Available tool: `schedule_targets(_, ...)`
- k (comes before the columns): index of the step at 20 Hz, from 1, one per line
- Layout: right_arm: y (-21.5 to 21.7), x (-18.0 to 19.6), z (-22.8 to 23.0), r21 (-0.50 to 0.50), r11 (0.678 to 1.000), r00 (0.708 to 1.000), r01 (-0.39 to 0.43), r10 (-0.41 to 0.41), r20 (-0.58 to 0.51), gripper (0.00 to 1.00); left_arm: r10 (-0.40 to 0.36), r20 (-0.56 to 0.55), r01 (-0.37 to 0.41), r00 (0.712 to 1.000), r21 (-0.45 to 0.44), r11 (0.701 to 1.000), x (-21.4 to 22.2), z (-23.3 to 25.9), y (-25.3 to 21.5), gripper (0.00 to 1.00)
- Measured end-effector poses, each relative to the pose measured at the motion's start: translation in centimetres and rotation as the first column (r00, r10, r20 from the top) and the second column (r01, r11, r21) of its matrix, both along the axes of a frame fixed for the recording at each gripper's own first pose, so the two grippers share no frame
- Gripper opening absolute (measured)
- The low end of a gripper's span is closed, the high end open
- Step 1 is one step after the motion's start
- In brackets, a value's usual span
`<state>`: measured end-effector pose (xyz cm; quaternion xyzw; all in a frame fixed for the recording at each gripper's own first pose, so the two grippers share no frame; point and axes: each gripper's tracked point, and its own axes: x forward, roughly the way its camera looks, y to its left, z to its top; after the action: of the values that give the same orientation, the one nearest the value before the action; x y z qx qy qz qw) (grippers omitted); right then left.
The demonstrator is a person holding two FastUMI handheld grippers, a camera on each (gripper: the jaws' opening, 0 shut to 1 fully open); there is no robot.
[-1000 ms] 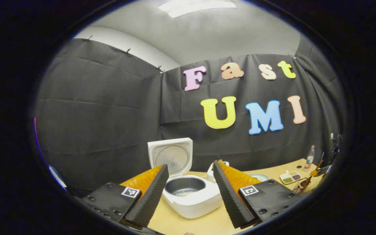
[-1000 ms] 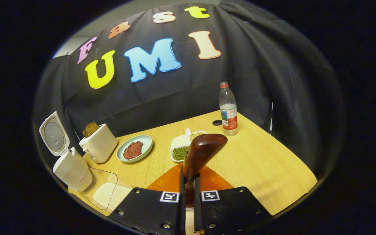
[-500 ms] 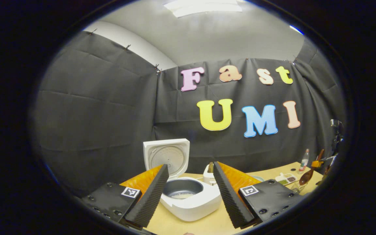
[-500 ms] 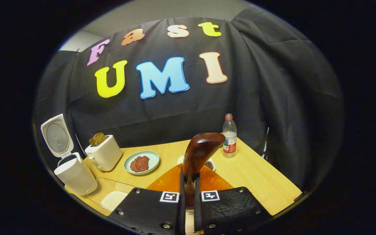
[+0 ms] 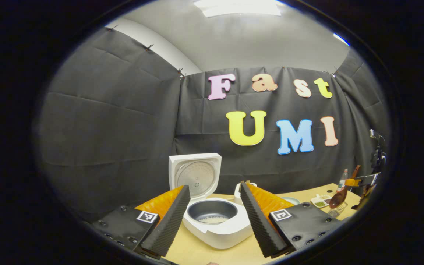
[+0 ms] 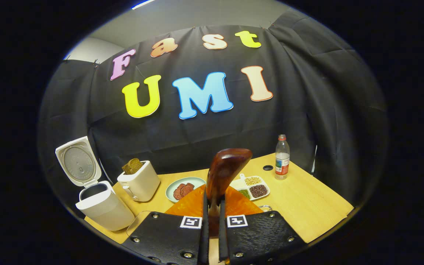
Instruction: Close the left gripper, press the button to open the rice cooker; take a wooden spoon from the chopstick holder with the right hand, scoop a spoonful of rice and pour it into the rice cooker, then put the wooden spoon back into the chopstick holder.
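Observation:
The white rice cooker (image 5: 217, 230) stands open with its lid (image 5: 195, 176) upright and some rice in the dark pot (image 5: 212, 219). My left gripper (image 5: 215, 187) is open in front of it, a finger on either side of the pot and nothing between them. My right gripper (image 6: 214, 195) is shut on the handle of the dark wooden spoon (image 6: 229, 165), whose bowl points up and away above the table. The cooker (image 6: 103, 208) sits at the left in the right gripper view. Far right in the left gripper view, the spoon (image 5: 339, 198) hangs over a wire holder (image 5: 332, 211).
On the wooden table (image 6: 307, 206) stand a white toaster with bread (image 6: 140, 183), a plate of meat (image 6: 184, 189), a divided dish of beans (image 6: 253, 186) and a water bottle (image 6: 282, 158). A clear container's edge (image 6: 136, 222) lies beside the cooker.
My right gripper has tilted up and swung left with the spoon still held; the clear rice container has slid nearly out of its view. The left gripper has barely shifted and stays open.

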<state>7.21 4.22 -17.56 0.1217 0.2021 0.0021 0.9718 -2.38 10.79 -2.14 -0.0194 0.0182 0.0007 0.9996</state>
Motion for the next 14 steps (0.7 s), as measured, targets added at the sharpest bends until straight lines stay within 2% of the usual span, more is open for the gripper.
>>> schedule_targets(5, 4.1, 0.1, -0.6, -0.010, 0.999, 0.999, -0.041, 0.041, 0.000, 0.11, 0.000, -0.021, 0.000, 1.000, -0.004, 1.000, 0.2, -1.5, 2.5, 0.92)
schedule_targets(6, 4.8, 0.1, -1.1, -0.017, 0.999, 0.999, -0.049, 0.049, -0.006, 0.10, 0.003, -0.026, -0.003, 1.000, -0.002, 1.000, 0.2, -1.7, 3.2, 0.92)
schedule_targets(7, 5.4, 0.3, -1.7, -0.025, 0.998, 0.998, -0.054, 0.054, -0.015, 0.10, 0.009, -0.030, -0.009, 1.000, 0.001, 1.000, 0.2, -2.0, 3.9, 0.96)
schedule_targets(14, 8.1, 1.0, -6.5, -0.104, 0.991, 0.994, -0.087, 0.080, -0.075, 0.11, 0.032, -0.077, -0.031, 0.997, 0.007, 0.999, 0.0, -3.5, 6.7, 0.96)
